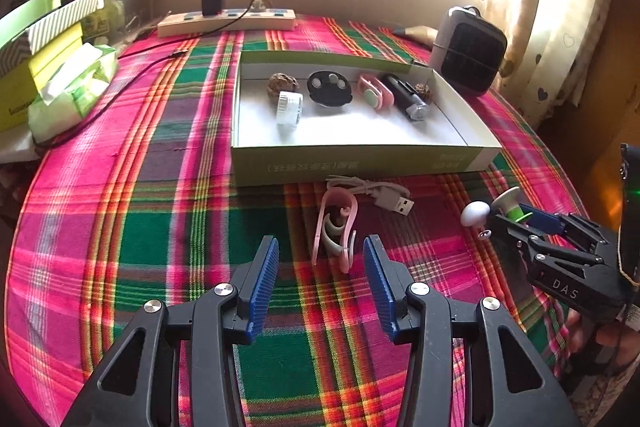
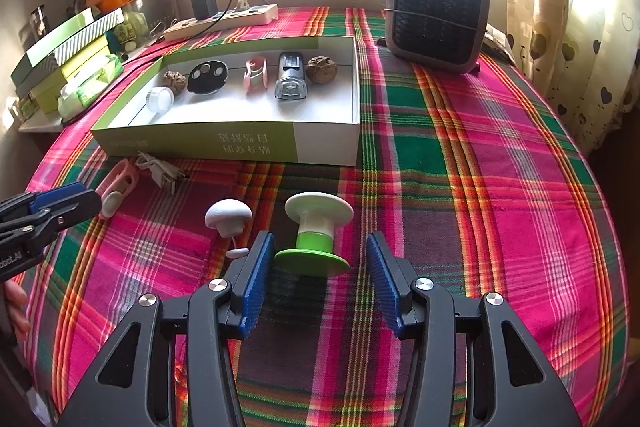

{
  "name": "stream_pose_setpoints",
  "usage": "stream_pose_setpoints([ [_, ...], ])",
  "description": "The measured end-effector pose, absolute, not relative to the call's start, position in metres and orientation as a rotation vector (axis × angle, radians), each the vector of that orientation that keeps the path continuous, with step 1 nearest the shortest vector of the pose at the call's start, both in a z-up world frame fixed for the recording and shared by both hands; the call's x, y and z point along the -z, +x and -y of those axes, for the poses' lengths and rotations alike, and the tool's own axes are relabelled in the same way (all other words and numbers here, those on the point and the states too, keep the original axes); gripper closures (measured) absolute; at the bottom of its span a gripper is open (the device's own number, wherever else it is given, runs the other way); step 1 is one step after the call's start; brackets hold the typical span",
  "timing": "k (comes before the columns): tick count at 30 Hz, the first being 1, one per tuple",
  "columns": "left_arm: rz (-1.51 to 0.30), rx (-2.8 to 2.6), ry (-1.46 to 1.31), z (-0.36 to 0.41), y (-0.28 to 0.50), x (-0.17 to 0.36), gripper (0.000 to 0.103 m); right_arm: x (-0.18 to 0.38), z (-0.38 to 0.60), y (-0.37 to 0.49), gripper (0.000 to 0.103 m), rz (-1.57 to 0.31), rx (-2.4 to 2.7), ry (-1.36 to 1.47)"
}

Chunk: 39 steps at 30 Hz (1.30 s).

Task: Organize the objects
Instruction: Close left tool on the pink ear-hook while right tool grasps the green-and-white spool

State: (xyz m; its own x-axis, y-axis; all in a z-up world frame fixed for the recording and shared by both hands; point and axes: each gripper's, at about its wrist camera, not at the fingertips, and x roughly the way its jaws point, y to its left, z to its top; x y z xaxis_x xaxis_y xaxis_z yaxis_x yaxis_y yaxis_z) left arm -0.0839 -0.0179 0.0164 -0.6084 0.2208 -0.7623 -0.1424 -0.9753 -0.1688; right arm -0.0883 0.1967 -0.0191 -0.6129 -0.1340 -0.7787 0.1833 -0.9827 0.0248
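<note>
Both grippers gape, holding nothing: left gripper (image 1: 320, 255) faces the pink clip (image 1: 335, 229) before the box (image 1: 360, 163); only the right gripper (image 2: 320, 253) view shows the green spool (image 2: 316, 239) whole between its fingers

In the left wrist view the green spool (image 1: 514, 211) is mostly hidden behind the right gripper (image 1: 520, 223) — only its white flange and a sliver of green show. The second walnut (image 1: 423, 91) peeks out behind the black flashlight (image 1: 406, 97). In the right wrist view the left gripper (image 2: 86, 197) is cut off by the frame edge — its jaw state is unreadable there.
</note>
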Motion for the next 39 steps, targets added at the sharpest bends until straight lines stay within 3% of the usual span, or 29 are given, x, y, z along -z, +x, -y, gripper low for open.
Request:
stream_pose_setpoints([
  [21, 0.005, -2.672, -1.295, 0.005, -0.105, -0.009, 0.060, 0.020, -0.195, -0.103, 0.046, -0.135, 2.669, 1.296],
  [32, -0.006, -2.693, -1.284, 0.004, -0.105, -0.008, 0.061, 0.020, -0.195, -0.103, 0.046, -0.137, 2.669, 1.295],
  [39, -0.040, -2.714, -1.280, 0.001, -0.104, -0.008, 0.063, 0.020, -0.195, -0.101, 0.054, -0.138, 2.674, 1.292],
])
